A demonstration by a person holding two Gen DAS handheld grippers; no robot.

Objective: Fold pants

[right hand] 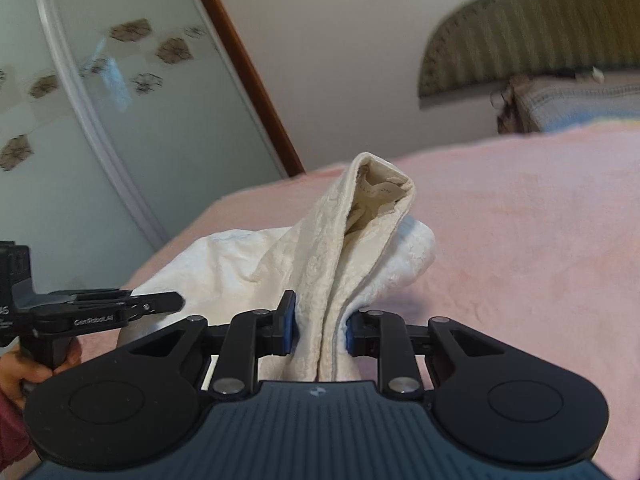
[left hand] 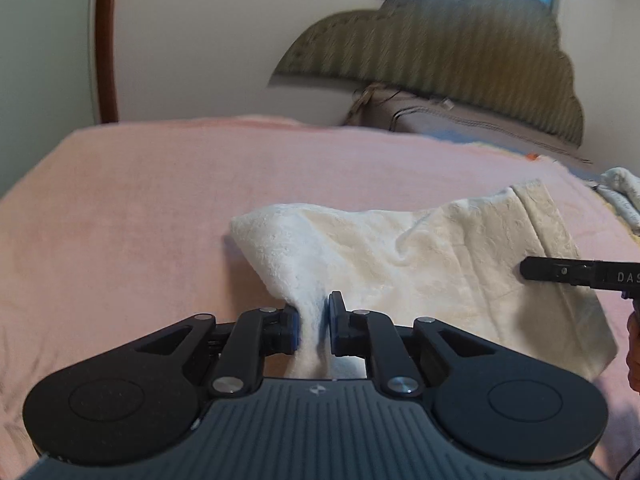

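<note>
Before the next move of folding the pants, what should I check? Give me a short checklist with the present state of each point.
1. Left gripper grips the pants: ok, cloth is pinched between its jaws.
2. Right gripper grips the pants: ok, a thick bunch of cloth sits between its jaws.
3. Both grippers hold the same garment: ok, each one shows in the other's view, beside the cloth.
4. Pink blanket ahead has room to lay the fold: ok.
5. Held edges are aligned: cannot tell, the cloth is bunched.
6. Cloth is free of wrinkles: not ok, creases show.
</note>
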